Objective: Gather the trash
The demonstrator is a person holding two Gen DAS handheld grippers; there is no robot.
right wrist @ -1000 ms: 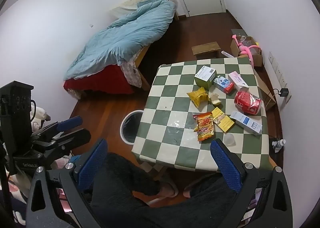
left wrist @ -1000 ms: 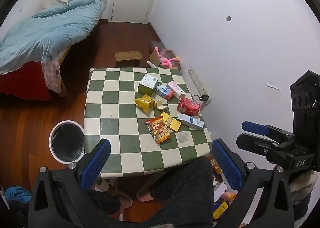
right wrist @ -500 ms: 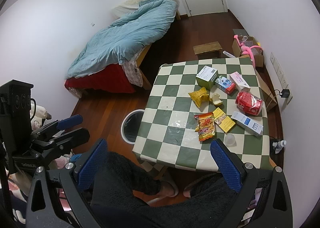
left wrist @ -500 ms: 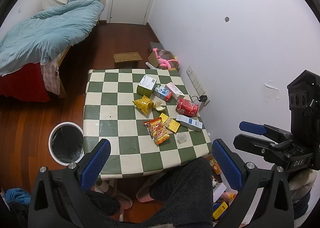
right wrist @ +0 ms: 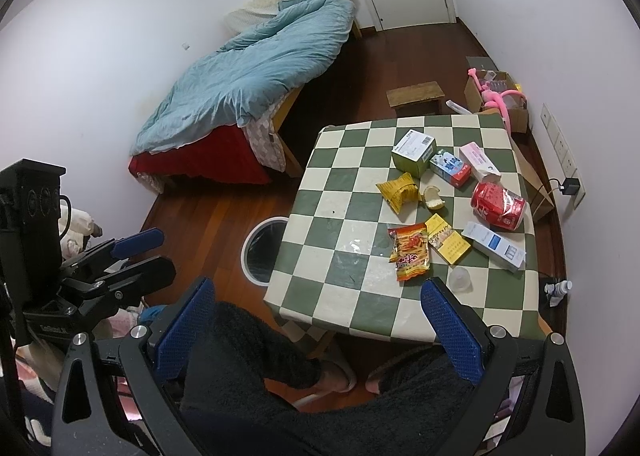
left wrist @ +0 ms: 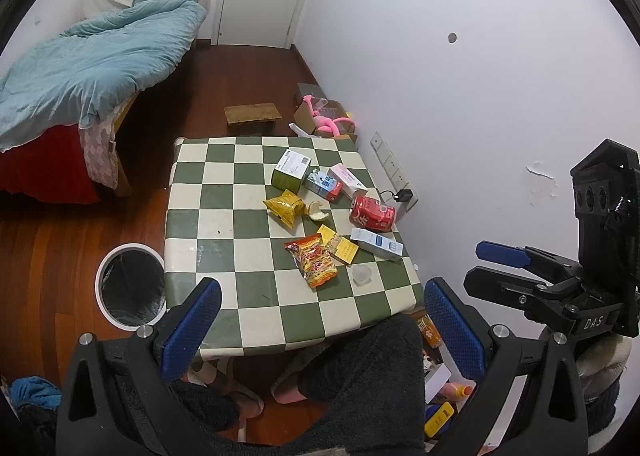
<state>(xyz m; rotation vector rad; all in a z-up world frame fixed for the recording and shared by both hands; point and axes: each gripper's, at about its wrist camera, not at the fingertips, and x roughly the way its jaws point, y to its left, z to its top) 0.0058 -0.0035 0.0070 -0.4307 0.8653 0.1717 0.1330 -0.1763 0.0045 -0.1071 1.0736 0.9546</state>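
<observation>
Bedroom, checkered table [left wrist: 224,192] strewn with wrappers, possibly snacks, both tongs [left wrist: 320,320] [right wrist: 316,316] spread wide, raised above it

trash on table [left wrist: 208,216] right half | bin [left wrist: 130,288] on floor – left of table

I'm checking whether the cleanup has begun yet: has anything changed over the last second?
Barely. Both views have drifted slightly, so the checkered table sits a little differently in frame. The left gripper and right gripper are open and empty, as before. The red can, orange snack bag and the other litter lie unmoved; nothing has reached the trash bin.
</observation>
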